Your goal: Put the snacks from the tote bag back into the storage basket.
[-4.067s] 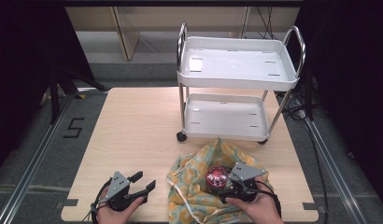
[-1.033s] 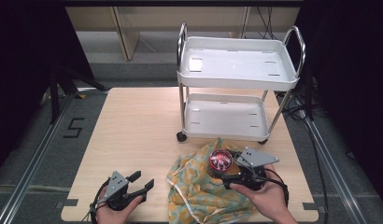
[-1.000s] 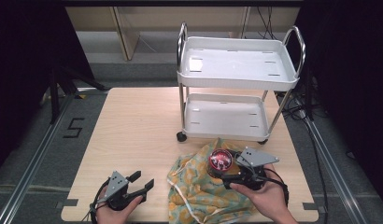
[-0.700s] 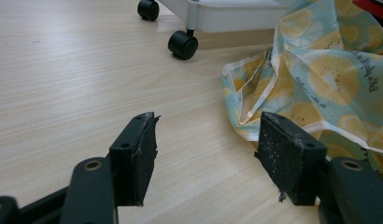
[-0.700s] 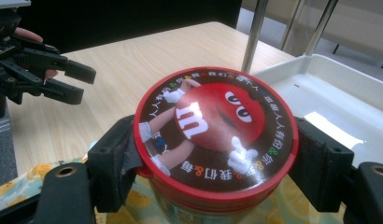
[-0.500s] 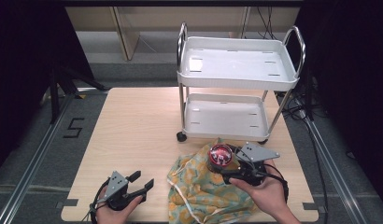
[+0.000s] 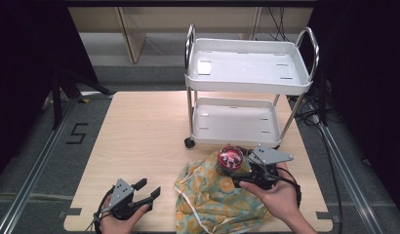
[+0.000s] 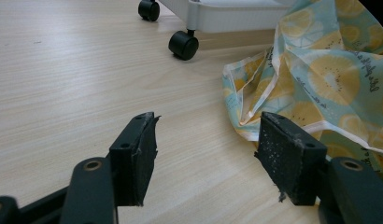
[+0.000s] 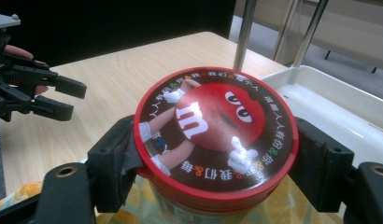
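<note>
The right gripper point(image 7: 247, 171) is clamping a red-lidded jar point(image 9: 215, 135) above the lemon-print bag point(image 7: 212, 200), near the white cart point(image 7: 247, 87) — lifted out, it seems, but not yet placed. The left gripper point(image 7: 139, 195) is resting wide open, empty, near-left on the wooden table point(image 7: 139, 126) — dark curtains are flanking it.

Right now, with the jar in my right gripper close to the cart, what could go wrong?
The right gripper clamps the jar only around its red lid, so the lid may loosen or the jar slip. The cart stands on wheels, so a bump could roll it. The lemon-print cloth bunched under the jar might snag and drag along.
</note>
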